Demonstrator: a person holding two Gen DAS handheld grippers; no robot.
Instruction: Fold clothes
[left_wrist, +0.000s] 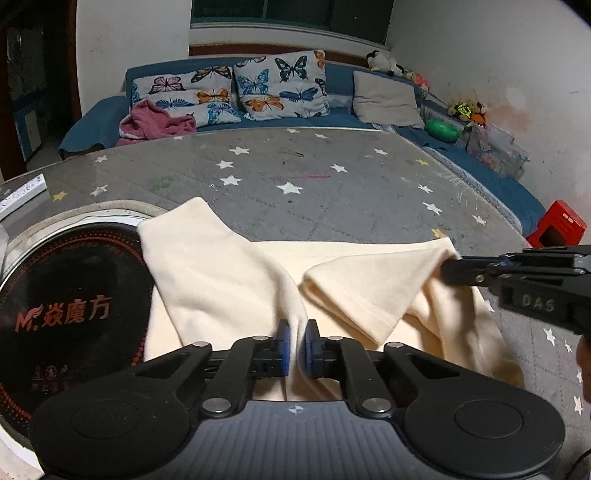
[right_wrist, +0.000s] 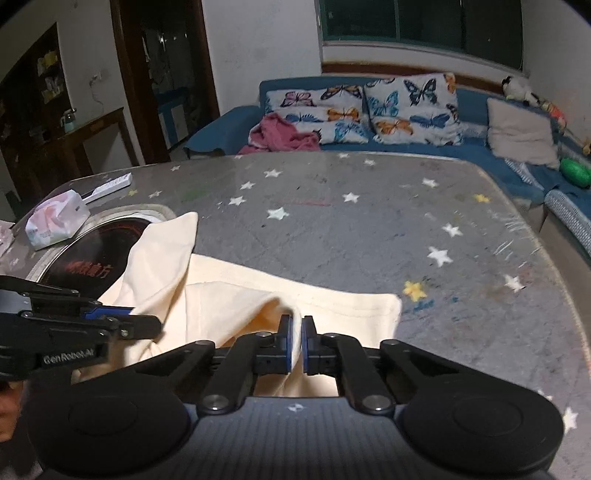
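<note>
At nine o'clock in the left wrist view, a black induction cooktop (left_wrist: 70, 314) is being partly covered by the cream garment (left_wrist: 229, 280), which is being spread on the star-patterned table (left_wrist: 332, 177). Cloth is being pinched at six o'clock by the nearly closed left gripper (left_wrist: 296, 341). At three o'clock, another fold is being clamped by the right gripper (right_wrist: 296, 341). Both sides are being drawn inward; the folding is judged barely begun, with later folds remaining.

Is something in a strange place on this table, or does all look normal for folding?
One thing: the cream garment, pinched by both the left gripper and the right gripper, lies partly over the round black cooktop set in the table. Clothing on a cooker looks odd.
</note>
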